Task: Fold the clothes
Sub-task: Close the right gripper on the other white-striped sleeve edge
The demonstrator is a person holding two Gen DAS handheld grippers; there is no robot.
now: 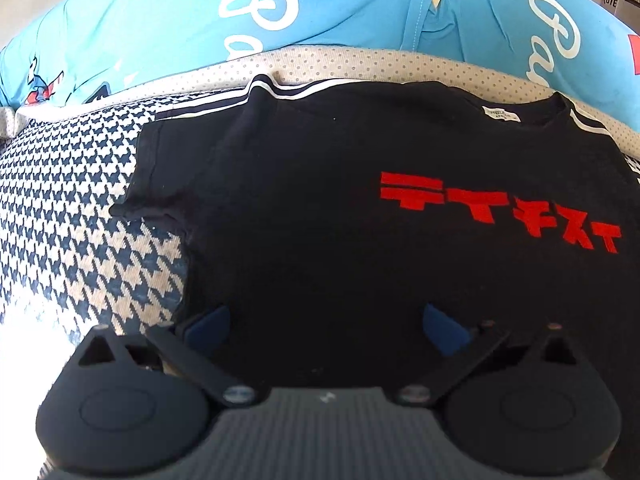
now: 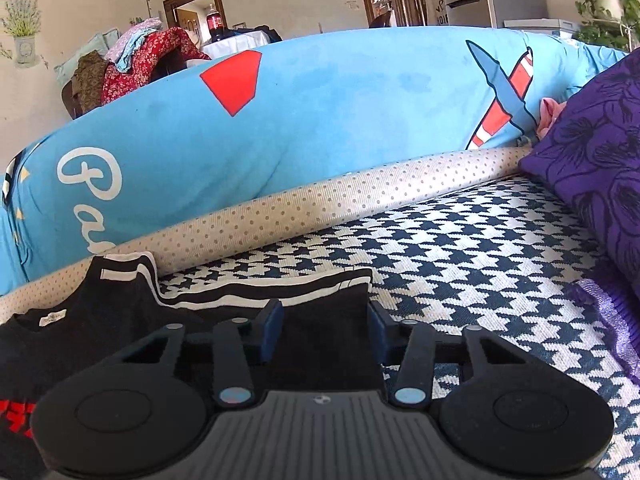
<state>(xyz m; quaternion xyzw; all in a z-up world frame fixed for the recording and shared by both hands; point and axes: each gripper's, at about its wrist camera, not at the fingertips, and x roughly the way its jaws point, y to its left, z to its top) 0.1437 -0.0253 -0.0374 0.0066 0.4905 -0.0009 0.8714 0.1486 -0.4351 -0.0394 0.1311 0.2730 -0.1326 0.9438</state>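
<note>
- Bright daylight washes out the houndstooth cover (image 1: 60, 208) at its lower left.
- The black T-shirt (image 1: 320, 200) loses detail.
- Fisheye edges bend, corners darken.

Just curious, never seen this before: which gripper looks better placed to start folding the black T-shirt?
Probably the right gripper: its fingers straddle the striped sleeve of the T-shirt. The left gripper hangs open over the shirt's plain middle.

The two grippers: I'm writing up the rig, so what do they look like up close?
Both look alike. The left gripper and right gripper have matte black linkage arms with silver pivot screws, blue pads on the fingertips, two round black discs, and a grey ribbed body with a small white mark. No cables or sleeves show.
</note>
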